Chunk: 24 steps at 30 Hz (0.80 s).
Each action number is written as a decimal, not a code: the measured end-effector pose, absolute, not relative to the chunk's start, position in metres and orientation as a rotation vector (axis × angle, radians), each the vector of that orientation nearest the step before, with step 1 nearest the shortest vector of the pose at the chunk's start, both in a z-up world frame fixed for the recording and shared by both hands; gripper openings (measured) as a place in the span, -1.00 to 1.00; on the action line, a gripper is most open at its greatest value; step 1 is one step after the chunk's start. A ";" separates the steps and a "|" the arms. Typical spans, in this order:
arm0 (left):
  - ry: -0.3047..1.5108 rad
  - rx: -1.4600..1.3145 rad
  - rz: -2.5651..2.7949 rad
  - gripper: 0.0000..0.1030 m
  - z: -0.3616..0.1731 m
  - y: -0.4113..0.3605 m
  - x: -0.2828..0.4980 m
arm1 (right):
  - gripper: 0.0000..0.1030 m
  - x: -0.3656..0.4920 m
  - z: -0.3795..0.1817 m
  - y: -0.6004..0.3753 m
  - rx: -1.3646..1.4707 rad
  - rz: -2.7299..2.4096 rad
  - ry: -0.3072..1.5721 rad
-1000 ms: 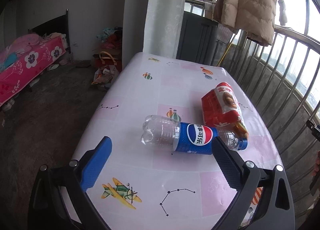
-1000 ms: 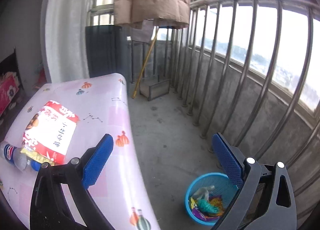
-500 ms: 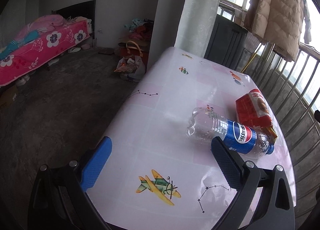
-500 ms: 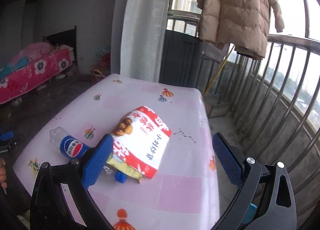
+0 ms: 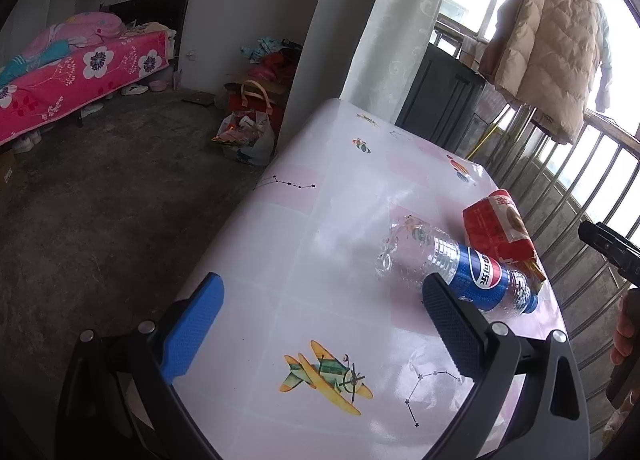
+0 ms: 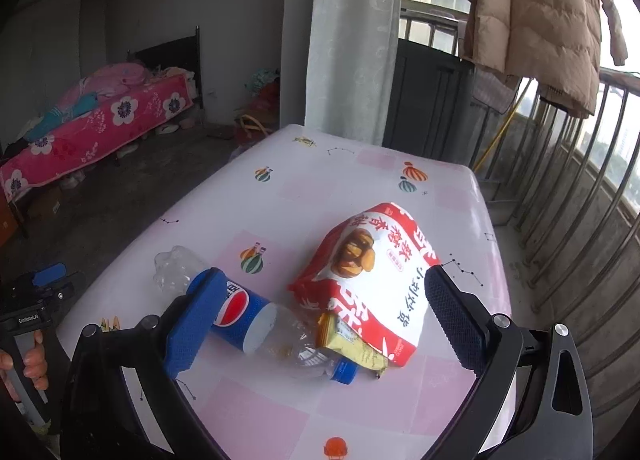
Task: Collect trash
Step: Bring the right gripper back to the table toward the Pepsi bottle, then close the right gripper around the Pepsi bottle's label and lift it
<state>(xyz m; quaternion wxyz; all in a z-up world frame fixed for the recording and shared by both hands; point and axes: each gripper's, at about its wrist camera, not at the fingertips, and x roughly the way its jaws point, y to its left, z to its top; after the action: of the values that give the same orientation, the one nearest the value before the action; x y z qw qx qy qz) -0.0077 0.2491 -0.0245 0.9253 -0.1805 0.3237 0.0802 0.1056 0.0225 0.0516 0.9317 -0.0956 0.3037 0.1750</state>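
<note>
Three pieces left: bottle (image 6: 240, 316), bag (image 6: 372, 276) and wrapper (image 6: 352, 344) lie on the table (image 6: 280, 195) under my wide, empty right gripper (image 6: 320, 320); left gripper (image 5: 320, 324) wide, bottle ahead-right.

Both hand-held tools, the left gripper (image 5: 323, 322) and right gripper (image 6: 320, 318), share a black Y-shaped frame studded with silver screws, each finger faced with a blue dimpled pad (image 6: 195, 320), one handle lettered in white.

both grippers' jaws wide apart
</note>
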 end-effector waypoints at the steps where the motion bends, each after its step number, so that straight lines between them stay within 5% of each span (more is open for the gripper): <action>1: 0.667 -0.369 0.161 0.89 -0.026 0.249 -0.007 | 0.84 0.107 0.050 0.024 -0.193 0.362 0.625; 20: 0.684 -0.344 0.170 0.89 -0.038 0.248 0.000 | 0.84 0.125 0.035 0.032 -0.097 0.454 0.738; 24: 0.699 -0.370 0.160 0.89 -0.044 0.249 0.002 | 0.64 0.138 0.026 0.036 -0.035 0.500 0.817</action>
<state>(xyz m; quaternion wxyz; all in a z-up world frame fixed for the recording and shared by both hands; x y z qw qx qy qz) 0.0022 0.2491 -0.0443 0.9197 -0.1802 0.3400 0.0781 0.1378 0.0357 0.0261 0.8874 -0.0167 0.3931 0.2404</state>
